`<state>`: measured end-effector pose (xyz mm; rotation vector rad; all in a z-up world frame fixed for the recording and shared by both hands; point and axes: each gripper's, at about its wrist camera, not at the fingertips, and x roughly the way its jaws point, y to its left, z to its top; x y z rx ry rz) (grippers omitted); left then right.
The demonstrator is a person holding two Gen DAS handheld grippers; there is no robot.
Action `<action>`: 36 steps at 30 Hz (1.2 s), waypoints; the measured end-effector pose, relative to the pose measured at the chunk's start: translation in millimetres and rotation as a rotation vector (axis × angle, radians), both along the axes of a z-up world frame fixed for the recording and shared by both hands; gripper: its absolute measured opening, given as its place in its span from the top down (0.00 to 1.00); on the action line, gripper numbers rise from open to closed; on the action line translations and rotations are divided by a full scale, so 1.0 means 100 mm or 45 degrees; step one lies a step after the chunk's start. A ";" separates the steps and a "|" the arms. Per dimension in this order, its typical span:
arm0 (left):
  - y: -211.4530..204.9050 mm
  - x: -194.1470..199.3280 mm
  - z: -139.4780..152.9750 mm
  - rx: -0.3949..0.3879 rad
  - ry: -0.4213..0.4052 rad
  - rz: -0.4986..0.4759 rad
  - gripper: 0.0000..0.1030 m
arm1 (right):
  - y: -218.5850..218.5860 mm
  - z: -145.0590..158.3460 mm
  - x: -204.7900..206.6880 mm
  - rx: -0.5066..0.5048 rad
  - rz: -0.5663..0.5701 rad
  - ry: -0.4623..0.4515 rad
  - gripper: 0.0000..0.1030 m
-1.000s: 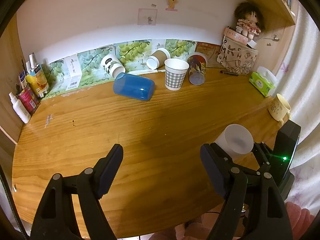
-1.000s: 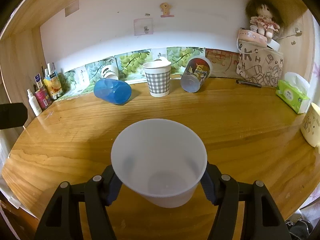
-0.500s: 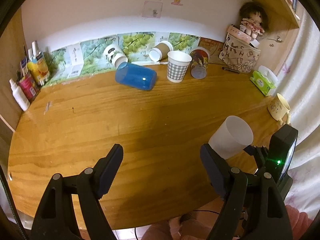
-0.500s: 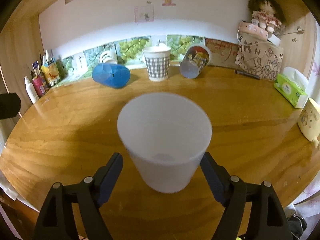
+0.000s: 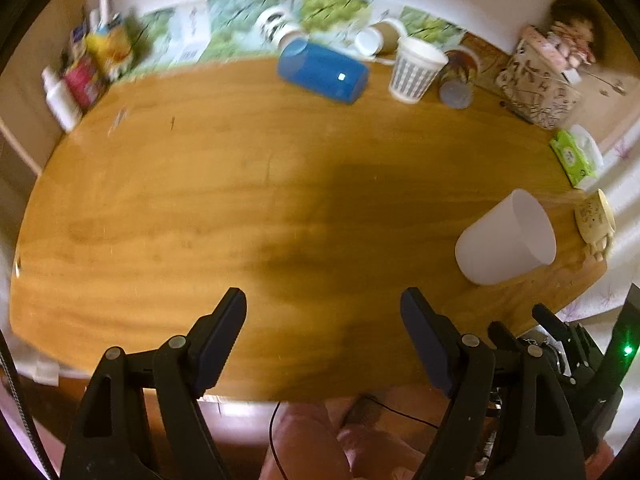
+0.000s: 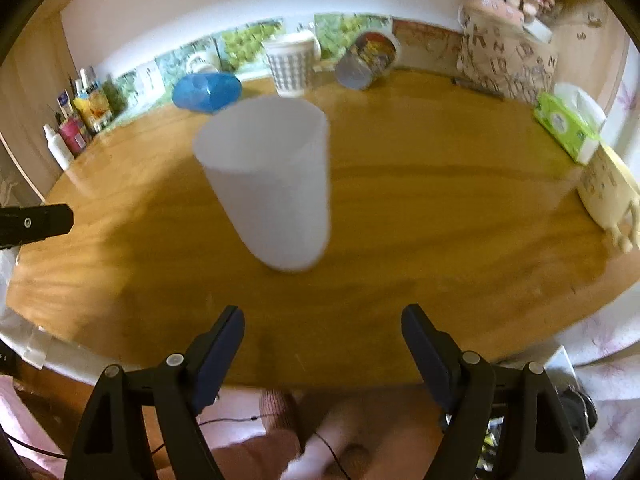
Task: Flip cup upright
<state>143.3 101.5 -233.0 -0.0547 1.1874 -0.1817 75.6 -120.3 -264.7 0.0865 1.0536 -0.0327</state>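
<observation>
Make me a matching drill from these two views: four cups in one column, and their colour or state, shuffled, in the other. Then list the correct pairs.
Things
1. white cup
2. blue cup
3. checked cup
4. yellow mug

States
A. lies on its side near the back wall
B. stands mouth up, alone near the front of the table, beyond the open right tongs
C. sits at the table's right edge
D. stands mouth up in the back row, grey check pattern

Pairs: 1-B, 2-A, 3-D, 4-C
</observation>
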 end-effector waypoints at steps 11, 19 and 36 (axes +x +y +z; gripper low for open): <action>-0.28 -0.58 0.18 0.005 0.129 0.093 0.20 | -0.38 0.36 -0.30 0.071 0.021 0.216 0.20; -0.46 -1.14 0.46 0.035 0.164 0.163 0.20 | -0.58 0.75 -0.70 0.100 0.031 0.202 0.19; -0.87 -1.92 1.40 0.183 -0.178 0.124 0.20 | -0.75 1.66 -1.51 0.197 0.057 0.004 0.18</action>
